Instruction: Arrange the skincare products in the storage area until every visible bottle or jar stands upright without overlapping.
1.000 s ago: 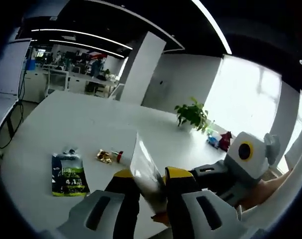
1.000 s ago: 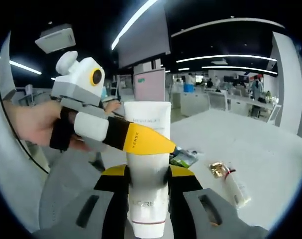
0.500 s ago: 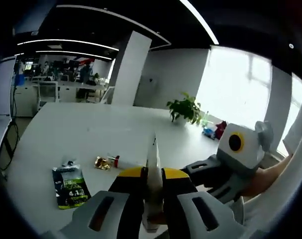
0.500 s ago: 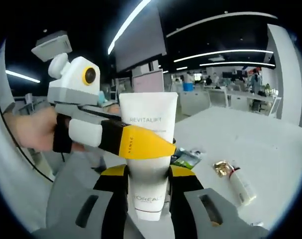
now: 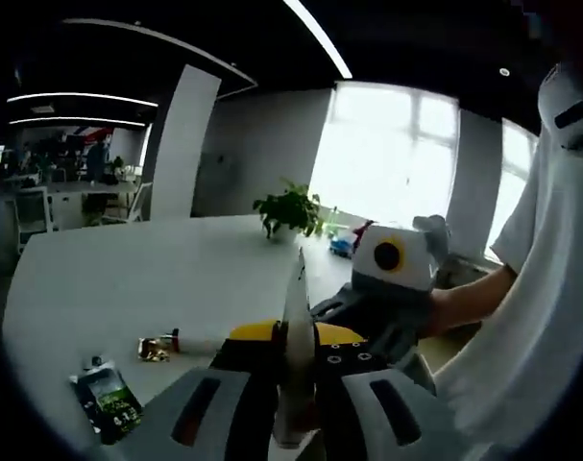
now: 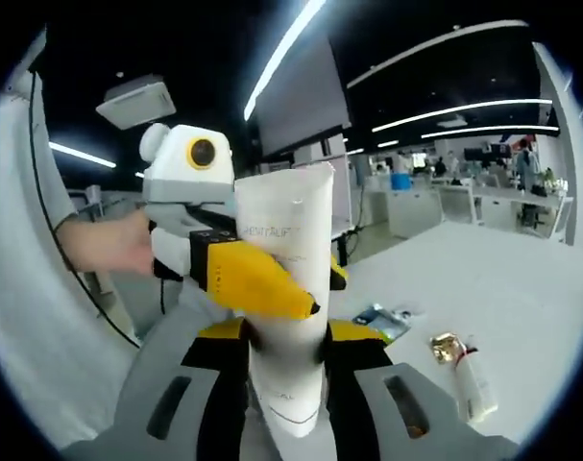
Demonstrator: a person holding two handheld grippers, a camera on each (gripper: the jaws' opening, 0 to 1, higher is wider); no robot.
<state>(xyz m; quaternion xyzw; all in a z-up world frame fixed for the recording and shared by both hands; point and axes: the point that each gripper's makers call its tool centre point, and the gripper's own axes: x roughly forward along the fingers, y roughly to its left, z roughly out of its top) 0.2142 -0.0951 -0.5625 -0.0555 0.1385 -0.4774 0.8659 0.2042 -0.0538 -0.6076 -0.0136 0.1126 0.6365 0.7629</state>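
White office table (image 5: 128, 288) under strip lights, open-plan desks behind. Item: white squeeze tube (image 6: 286, 288), centre of the right gripper view, held aloft; seen edge-on, centre-bottom, in the left gripper view. Right gripper (image 6: 286, 346) pinches its lower body; left gripper (image 6: 272, 288), entering from the left, clamps mid-tube. Lettering partly legible, "...ITALIFT". Lying flat on the table: small bottle with gold cap (image 6: 464, 370), lower right; green-and-black sachet (image 5: 107, 403), lower left of the left gripper view. Step, judged: tube in transfer between grippers; next calls for setting it upright, then the bottle.
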